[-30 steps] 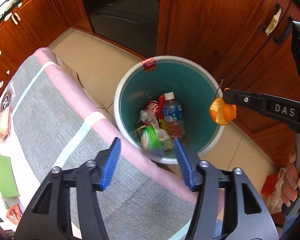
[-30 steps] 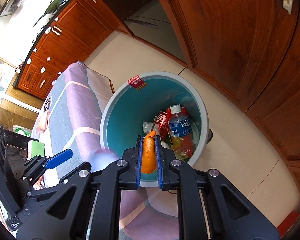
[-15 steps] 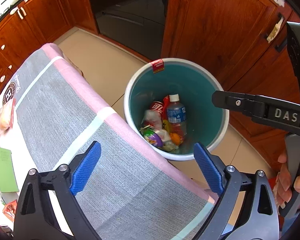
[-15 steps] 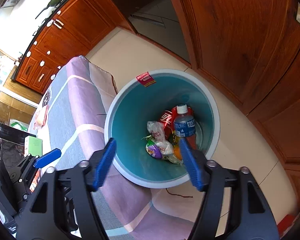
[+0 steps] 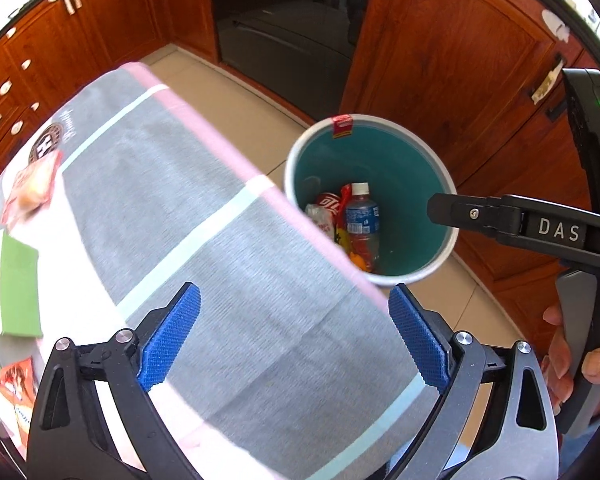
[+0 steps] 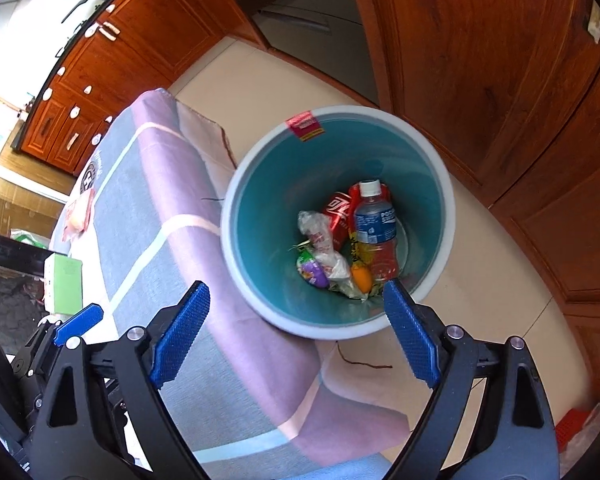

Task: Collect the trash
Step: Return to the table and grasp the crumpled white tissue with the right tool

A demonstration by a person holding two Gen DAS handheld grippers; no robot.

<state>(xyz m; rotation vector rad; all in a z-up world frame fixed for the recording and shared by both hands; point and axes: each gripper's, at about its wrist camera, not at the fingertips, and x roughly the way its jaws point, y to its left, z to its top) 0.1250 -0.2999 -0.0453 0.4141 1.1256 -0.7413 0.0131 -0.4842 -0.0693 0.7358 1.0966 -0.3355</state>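
Note:
The teal trash bin [image 6: 260,216] with a white rim stands on the floor beside the table. In it lie a drink bottle [image 6: 374,228], a red can [image 6: 338,216], an orange peel [image 6: 361,276], a green and purple wrapper [image 6: 312,270] and clear plastic. My right gripper [image 6: 296,316] hangs over the bin's near rim, its jaws opening with nothing between them. My left gripper [image 5: 294,320] is open and empty above the grey and pink tablecloth [image 5: 220,240]; the bin [image 5: 420,152] lies ahead to its right. One of the right gripper's fingers [image 5: 480,214] reaches over that rim.
On the table's left end lie a snack packet [image 5: 32,184], a green and white box [image 5: 12,284] and an orange packet [image 5: 16,384]. Wooden cabinets [image 5: 460,60] and a dark appliance [image 5: 284,20] ring the tiled floor. A hand [image 5: 580,360] holds the right gripper's handle.
The right gripper opened and the orange peel dropped into the bin. The left gripper opened wide, its wrapper fell in too, and it drew back over the table.

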